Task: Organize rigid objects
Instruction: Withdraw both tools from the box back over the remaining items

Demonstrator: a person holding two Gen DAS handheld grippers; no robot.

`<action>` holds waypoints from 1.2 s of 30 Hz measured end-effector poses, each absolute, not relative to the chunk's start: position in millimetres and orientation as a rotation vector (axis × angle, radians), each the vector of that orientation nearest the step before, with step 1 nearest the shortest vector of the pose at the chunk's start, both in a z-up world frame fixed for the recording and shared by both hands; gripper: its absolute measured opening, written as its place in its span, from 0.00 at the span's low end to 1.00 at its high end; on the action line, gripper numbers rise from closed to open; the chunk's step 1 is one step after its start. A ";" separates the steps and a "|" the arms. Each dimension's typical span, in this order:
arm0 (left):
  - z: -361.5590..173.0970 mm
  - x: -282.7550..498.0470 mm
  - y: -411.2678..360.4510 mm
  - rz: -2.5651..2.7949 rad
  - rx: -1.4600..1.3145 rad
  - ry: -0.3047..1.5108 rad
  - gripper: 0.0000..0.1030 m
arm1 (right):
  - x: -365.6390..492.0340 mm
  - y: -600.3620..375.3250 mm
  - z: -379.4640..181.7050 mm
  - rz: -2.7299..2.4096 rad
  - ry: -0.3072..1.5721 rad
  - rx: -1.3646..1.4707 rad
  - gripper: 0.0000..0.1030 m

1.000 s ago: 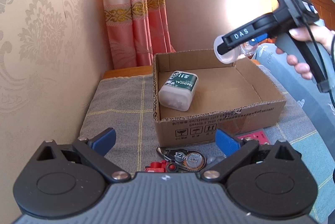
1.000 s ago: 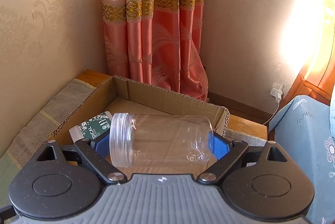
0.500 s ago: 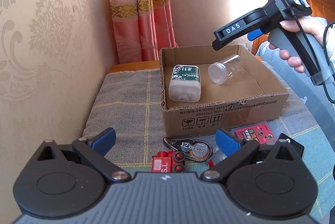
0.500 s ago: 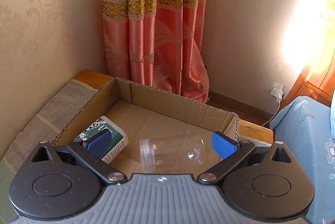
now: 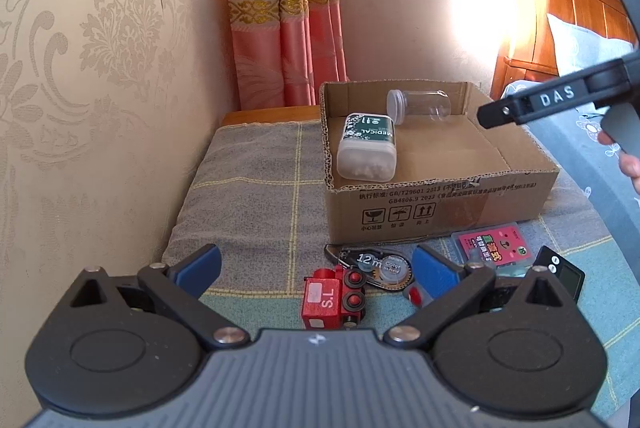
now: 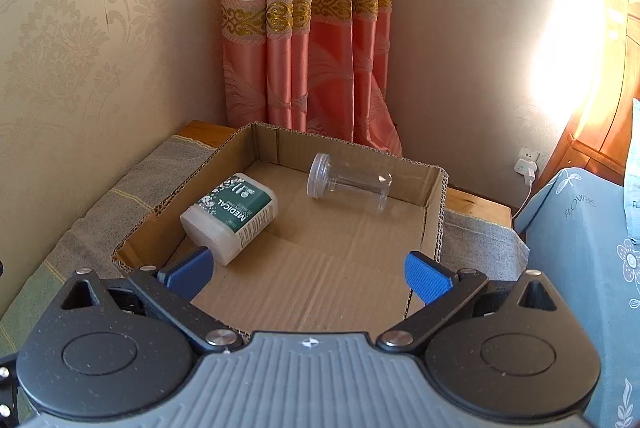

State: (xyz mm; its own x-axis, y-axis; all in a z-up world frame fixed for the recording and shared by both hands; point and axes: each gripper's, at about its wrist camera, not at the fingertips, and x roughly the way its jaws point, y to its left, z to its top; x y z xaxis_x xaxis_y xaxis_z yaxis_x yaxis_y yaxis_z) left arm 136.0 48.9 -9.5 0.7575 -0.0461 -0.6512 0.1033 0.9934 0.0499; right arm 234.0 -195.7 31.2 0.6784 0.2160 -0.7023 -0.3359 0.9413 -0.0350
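A cardboard box [image 5: 440, 204] [image 6: 432, 212] sits on the cloth-covered table. Inside lie a clear plastic jar [image 5: 420, 106] [image 6: 348, 182] on its side at the back and a white Medical container with a green label [image 5: 368, 148] [image 6: 232, 216]. My right gripper [image 6: 308, 272] is open and empty above the box's near side; it shows in the left wrist view [image 5: 532, 106]. My left gripper [image 5: 316, 268] is open and empty, low over a red toy train [image 5: 332, 298] and a correction tape dispenser [image 5: 380, 266] in front of the box.
A pink card pack [image 5: 494, 242] and a small black device [image 5: 560, 274] lie right of the tape dispenser. A wallpapered wall stands left, a pink curtain [image 6: 304, 40] behind. A bed with blue bedding [image 6: 580, 248] is at the right.
My right gripper opened and let the clear jar drop into the box, where it rolled to the back. Then it drew back and up. My left gripper pulled back slightly.
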 end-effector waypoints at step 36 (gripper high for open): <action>-75.2 134.3 -0.3 -0.275 0.069 0.936 0.98 | 125.0 -285.6 -85.2 0.102 0.920 -0.078 1.00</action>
State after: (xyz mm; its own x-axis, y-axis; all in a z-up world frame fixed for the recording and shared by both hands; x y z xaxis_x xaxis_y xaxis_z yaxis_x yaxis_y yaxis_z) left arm 134.3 -0.3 -75.2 0.5613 -0.2033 -0.8022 0.2625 0.9630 -0.0603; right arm 125.0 -285.6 -85.2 0.6016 0.0550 -0.7969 -0.1217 0.9923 -0.0234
